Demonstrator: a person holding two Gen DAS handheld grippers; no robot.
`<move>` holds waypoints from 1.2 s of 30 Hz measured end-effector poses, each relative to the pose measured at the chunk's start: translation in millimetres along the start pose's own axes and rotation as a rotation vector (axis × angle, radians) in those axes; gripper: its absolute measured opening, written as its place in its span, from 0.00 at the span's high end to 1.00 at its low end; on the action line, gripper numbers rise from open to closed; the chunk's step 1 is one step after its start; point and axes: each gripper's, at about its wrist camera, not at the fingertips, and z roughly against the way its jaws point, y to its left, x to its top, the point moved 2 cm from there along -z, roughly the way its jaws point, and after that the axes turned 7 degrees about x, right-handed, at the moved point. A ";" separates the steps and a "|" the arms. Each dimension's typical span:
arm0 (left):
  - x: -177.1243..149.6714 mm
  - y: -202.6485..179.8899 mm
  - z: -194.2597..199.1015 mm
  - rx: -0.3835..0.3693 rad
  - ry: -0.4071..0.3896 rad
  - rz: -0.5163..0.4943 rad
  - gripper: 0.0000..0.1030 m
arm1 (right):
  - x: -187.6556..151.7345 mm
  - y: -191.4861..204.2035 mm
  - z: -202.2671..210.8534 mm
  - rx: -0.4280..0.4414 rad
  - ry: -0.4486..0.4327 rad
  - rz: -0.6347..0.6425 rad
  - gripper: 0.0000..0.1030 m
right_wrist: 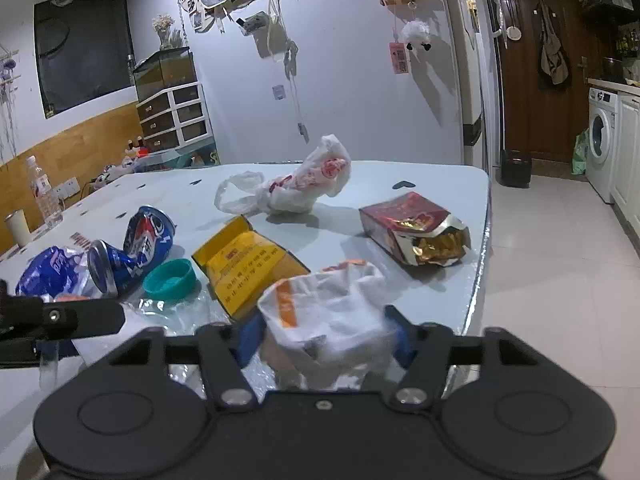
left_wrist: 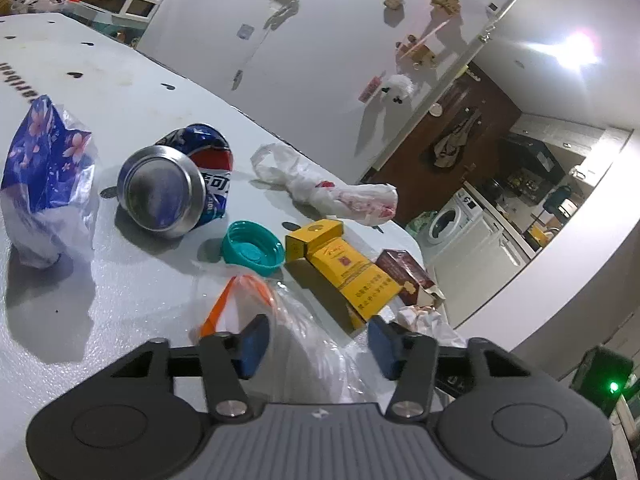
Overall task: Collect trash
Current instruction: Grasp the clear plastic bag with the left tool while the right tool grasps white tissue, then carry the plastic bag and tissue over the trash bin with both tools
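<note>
White crumpled paper wrapper [right_wrist: 328,316] clamped in right gripper [right_wrist: 324,340] jaws beside yellow cardboard box [right_wrist: 248,264]; loose grip may drop it. Left gripper [left_wrist: 316,344] jaws spread.

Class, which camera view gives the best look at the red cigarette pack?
The right wrist view: the red cigarette pack lies unobstructed, torn end showing gold foil. The left wrist view shows it partly hidden behind the yellow pack.

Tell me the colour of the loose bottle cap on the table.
The bottle cap is teal, lying open side up beside the crushed can. The left wrist view shows it best.
</note>
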 end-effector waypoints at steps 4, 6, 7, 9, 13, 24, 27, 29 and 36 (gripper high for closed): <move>-2.0 2.3 1.2 0.012 -0.001 0.010 0.75 | -1.1 -1.4 5.1 0.009 0.003 0.001 0.52; -2.9 3.4 3.0 0.019 -0.006 0.008 0.79 | -1.7 -2.4 8.9 0.009 0.002 0.002 0.60; -3.1 2.5 3.9 0.022 -0.008 0.002 0.80 | -1.8 -3.0 11.3 0.010 0.000 0.003 0.62; -4.4 -1.6 7.5 0.029 -0.016 -0.021 0.83 | -1.5 -3.7 15.4 0.008 0.006 0.004 0.73; -7.3 -11.6 16.7 0.045 -0.044 -0.068 0.86 | -3.8 -2.9 23.7 0.012 0.013 0.016 0.77; -14.3 -55.1 55.6 0.147 -0.162 -0.276 0.92 | 1.1 -0.5 68.6 0.018 -0.027 0.038 0.81; -19.4 -66.8 65.0 0.166 -0.192 -0.323 0.92 | 4.2 0.1 84.4 0.020 -0.046 0.044 0.81; -23.0 -74.2 68.9 0.175 -0.203 -0.348 0.92 | 5.7 1.3 94.2 0.018 -0.058 0.050 0.81; -37.8 -101.2 78.1 0.206 -0.232 -0.430 0.92 | 3.4 -3.7 121.6 -0.019 -0.067 0.064 0.81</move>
